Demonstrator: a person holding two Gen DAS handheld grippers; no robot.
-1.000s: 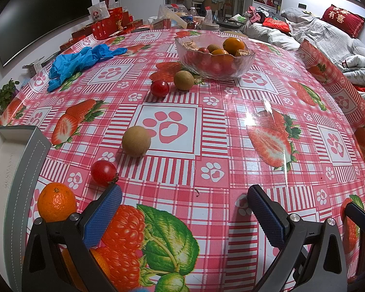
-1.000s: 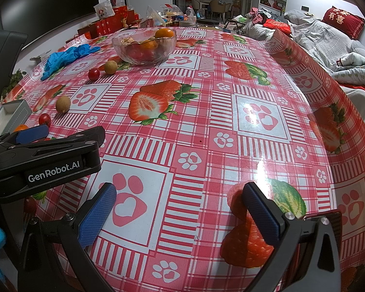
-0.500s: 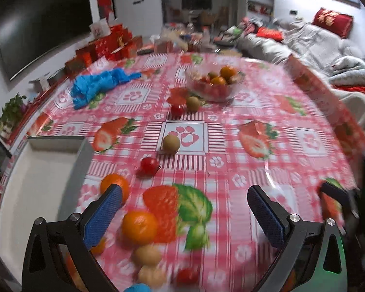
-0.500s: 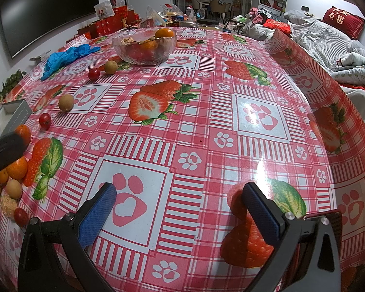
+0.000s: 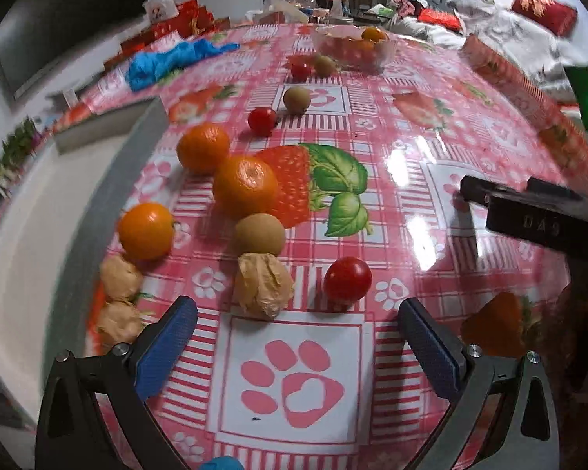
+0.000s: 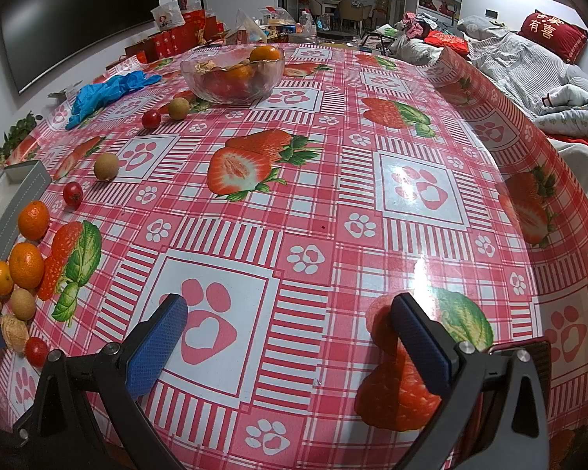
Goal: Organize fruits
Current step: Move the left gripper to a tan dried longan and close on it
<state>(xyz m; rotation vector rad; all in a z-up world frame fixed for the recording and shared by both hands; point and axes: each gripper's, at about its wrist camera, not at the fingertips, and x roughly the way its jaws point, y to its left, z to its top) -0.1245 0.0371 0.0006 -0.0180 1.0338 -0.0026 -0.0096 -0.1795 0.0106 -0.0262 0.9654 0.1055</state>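
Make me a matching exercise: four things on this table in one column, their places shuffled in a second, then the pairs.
1. glass bowl
2. blue gloves
3. papery husked fruit
4. grey tray

A. at the table's left edge
B. just ahead of the open left gripper
C. far end, holding fruit
D. far left, crumpled, left of the bowl

Pairs: 1-C, 2-D, 3-B, 4-A

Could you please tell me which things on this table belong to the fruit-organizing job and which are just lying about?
Job: oranges, cherry tomatoes, brown round fruits, papery husked fruits, glass bowl, grey tray.
Lying about: blue gloves, red boxes.
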